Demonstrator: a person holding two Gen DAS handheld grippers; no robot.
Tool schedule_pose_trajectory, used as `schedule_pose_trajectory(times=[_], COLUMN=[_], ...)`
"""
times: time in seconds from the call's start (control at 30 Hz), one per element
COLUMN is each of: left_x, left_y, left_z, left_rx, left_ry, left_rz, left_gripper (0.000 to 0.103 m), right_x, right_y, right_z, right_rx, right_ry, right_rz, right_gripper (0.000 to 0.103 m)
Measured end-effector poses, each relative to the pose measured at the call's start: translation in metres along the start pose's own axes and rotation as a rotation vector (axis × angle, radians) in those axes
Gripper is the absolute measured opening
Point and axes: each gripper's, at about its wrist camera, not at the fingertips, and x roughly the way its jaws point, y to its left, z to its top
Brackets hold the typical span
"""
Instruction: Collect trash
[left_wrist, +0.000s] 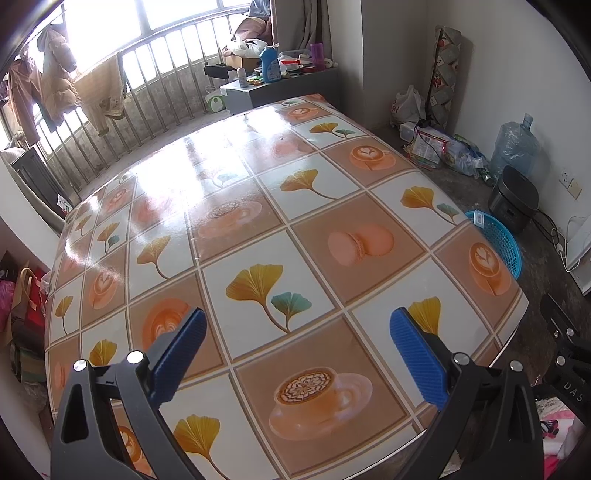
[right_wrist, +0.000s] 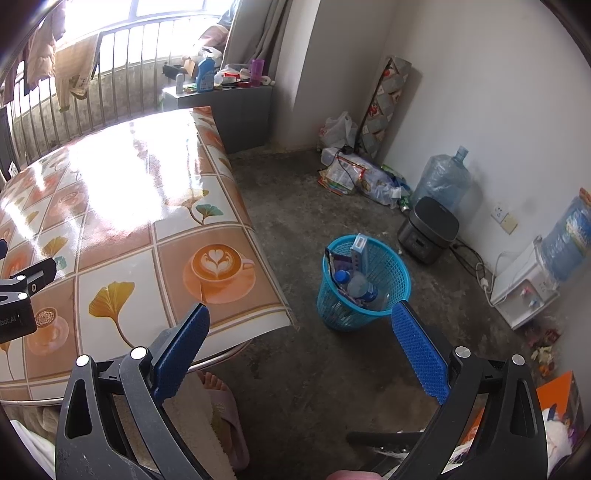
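The surface (left_wrist: 280, 206) lay bare; the bin (right_wrist: 364, 282) already held a bottle (right_wrist: 360, 288) and wrappers. Both tools, left (left_wrist: 297, 328) and right (right_wrist: 301, 325), stood open and empty. Collection appeared nearly complete.

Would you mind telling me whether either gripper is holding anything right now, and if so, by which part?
Nothing is held. The left gripper is open over the table, and the right gripper is open above the floor near the blue basket.
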Motion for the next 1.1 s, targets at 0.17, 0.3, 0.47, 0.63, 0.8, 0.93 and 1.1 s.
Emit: schedule_pose_trajectory(times=[0.17,0.3,0.47,0.63,0.8,0.93,1.1], left_x=[-0.0001,-0.0001,-0.0005,-0.0012,-0.0013,-0.0022,-0.0030], left_y=[-0.0003,-0.0004,-0.0012,-0.0019,-0.0017,-0.0016,-0.0015], left_z=[-0.0002,-0.0001,-0.0008,-0.0010,-0.0010,-0.0002,0.0023], left_rx=[-0.001,0.000,0.002,0.014,0.015,0.018,0.024], left_ry=[0.000,0.000,0.002,0.000,0.000,-0.002,-0.004], left_rz=[0.001,0.001,-0.002,-0.005,-0.005,-0.006,-0.008], left_gripper=[0.097,0.097,0.097,0.097,0.097,0.097,0.097], right_x=[-0.0003,-0.0003,-0.0010,-0.0011,-0.0008,-0.0011,-0.0009], right_y=[-0.0014,-0.0016,-0.0023,-0.0023,-0.0042,-0.0050,-0.0053], right_z=[0.0006,0.0006,0.0009,0.0010,0.0010,0.0011,0.0012], right_rx=[0.000,-0.001,0.000,0.000,0.003,0.002,0.003], right_ry=[-0.002,-0.001,-0.002,-0.003,-0.004,-0.005,-0.006], right_rz=[-0.001,-0.001,-0.002,-0.001,-0.003,-0.004,-0.005], right_gripper=[0.095,0.095,0.095,0.095,0.095,0.095,0.095])
